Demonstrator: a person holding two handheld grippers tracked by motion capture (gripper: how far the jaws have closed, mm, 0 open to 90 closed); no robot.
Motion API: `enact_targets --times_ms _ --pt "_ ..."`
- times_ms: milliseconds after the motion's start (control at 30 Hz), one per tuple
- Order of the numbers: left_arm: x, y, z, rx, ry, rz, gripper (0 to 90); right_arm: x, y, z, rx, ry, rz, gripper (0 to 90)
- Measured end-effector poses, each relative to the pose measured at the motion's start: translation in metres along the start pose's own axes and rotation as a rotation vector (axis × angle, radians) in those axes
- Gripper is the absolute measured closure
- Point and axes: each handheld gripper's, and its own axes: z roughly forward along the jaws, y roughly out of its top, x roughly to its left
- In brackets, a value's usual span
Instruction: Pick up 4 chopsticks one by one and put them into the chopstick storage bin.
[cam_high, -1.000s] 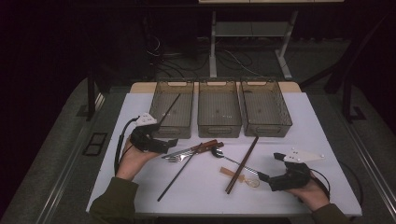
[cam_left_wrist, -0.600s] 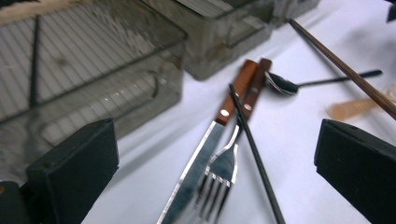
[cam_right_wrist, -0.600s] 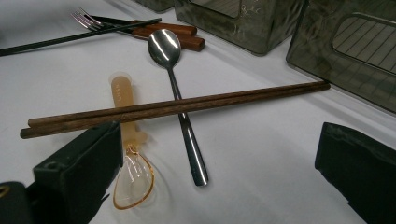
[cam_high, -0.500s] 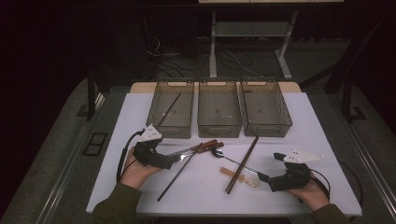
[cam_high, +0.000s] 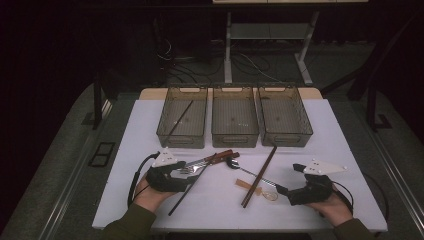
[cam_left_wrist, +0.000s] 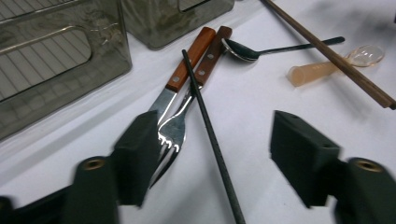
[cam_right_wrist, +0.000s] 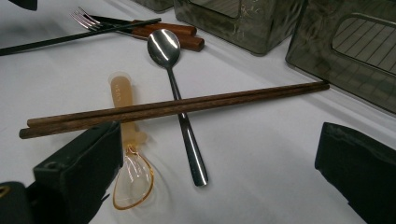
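Black chopstick (cam_left_wrist: 212, 140) lies btwn left hand-held gripper (cam_left_wrist: 212, 154) jaws, just closing, not yet gripped.

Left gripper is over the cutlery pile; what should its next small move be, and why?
Probably finish closing on the black chopstick. The left gripper has just been closing, and the stick runs between its jaws without either pad touching it yet. The fork lies against one jaw, so closing could catch it too.

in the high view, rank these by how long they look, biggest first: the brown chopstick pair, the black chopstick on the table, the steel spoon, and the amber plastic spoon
1. Black chopstick and brown chopstick pair: close in length, too near to rank.
2. Steel spoon: clearly shorter, partly crossed by the brown pair.
3. Amber plastic spoon: shortest, also partly under the brown pair.
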Motion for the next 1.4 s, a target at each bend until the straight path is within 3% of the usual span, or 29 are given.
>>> enact_targets --times_ms 233,367,533,900,1400 --pt "0.002 -0.004 0.005 0.031 -0.041 -0.038 58.1 0.0 0.0 0.0 0.001 -0.001 0.002 1.2" --pt "0.003 -0.007 0.01 0.057 -0.063 -0.052 64.8 0.0 0.0 0.0 0.001 -0.002 -0.002 1.2" --pt "0.002 -0.009 0.018 0.107 -0.067 -0.057 66.9 0.0 0.0 0.0 0.002 -0.002 0.001 1.1" --pt "0.001 -0.012 0.029 0.196 -0.065 -0.017 73.4 0.0 0.0 0.0 0.001 -0.002 0.002 1.2" --pt "0.0 -0.01 0.03 0.217 -0.031 0.0 84.7 0.0 0.0 0.0 0.0 -0.002 0.0 1.2"
